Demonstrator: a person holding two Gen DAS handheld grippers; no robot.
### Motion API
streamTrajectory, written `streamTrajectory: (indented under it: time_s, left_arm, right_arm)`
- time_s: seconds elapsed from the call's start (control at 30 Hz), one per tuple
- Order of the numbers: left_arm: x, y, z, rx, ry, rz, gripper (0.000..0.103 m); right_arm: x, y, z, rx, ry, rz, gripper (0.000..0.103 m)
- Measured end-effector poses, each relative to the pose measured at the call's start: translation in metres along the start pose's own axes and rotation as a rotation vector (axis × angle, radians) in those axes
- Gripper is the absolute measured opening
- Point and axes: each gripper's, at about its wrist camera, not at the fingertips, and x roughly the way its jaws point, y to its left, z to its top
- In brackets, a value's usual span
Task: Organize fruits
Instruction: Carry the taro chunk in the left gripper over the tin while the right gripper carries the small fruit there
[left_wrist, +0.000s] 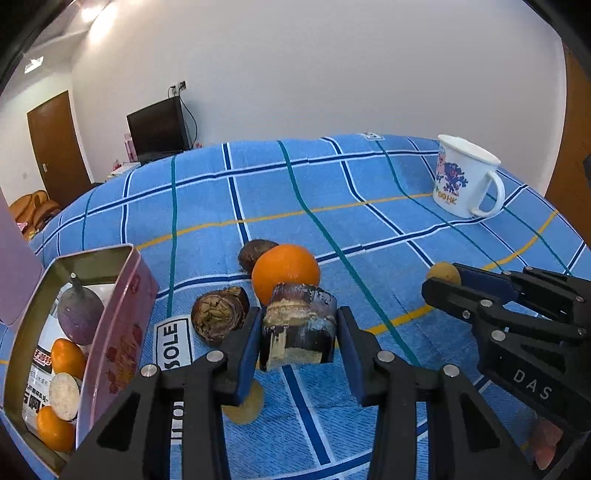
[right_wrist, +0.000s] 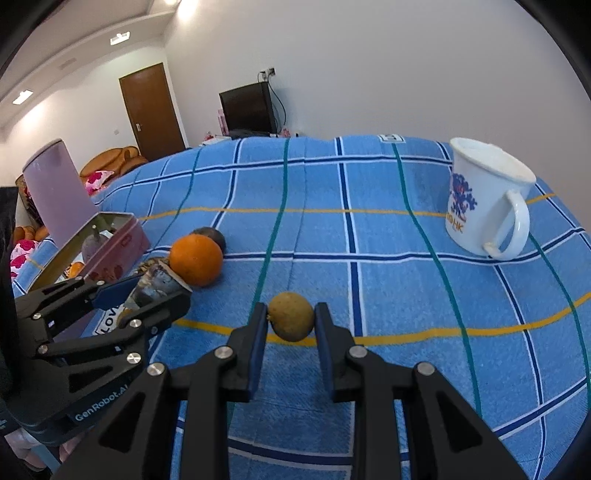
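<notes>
Our left hand-held gripper (left_wrist: 299, 338) clamps a dark, peeling stub of fruit (left_wrist: 298, 326) by its flat sides, short axis upright; we judge it light, stiff and flaky. Our right hand-held gripper (right_wrist: 290, 325) closes narrowly around a small round longan (right_wrist: 290, 321), thin-shelled, so squeeze gently. The pink tin (left_wrist: 110, 332) lies left of the left hand-held gripper, the orange (left_wrist: 285, 271) just ahead on the bed.

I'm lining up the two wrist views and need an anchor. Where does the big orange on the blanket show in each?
Left wrist: orange at centre, just behind the held dark chunk.
Right wrist: orange left of centre, beside the pink tin.
Shared landmark: white mug, far right.
</notes>
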Motion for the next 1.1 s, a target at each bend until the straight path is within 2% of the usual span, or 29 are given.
streamTrajectory:
  time_s: [1.1]
  left_arm:
    - [-0.033, 0.001, -0.006, -0.008, -0.169, 0.041, 0.042]
  right_arm:
    - [-0.026, 0.009, -0.004, -0.043, -0.150, 0.015, 0.028]
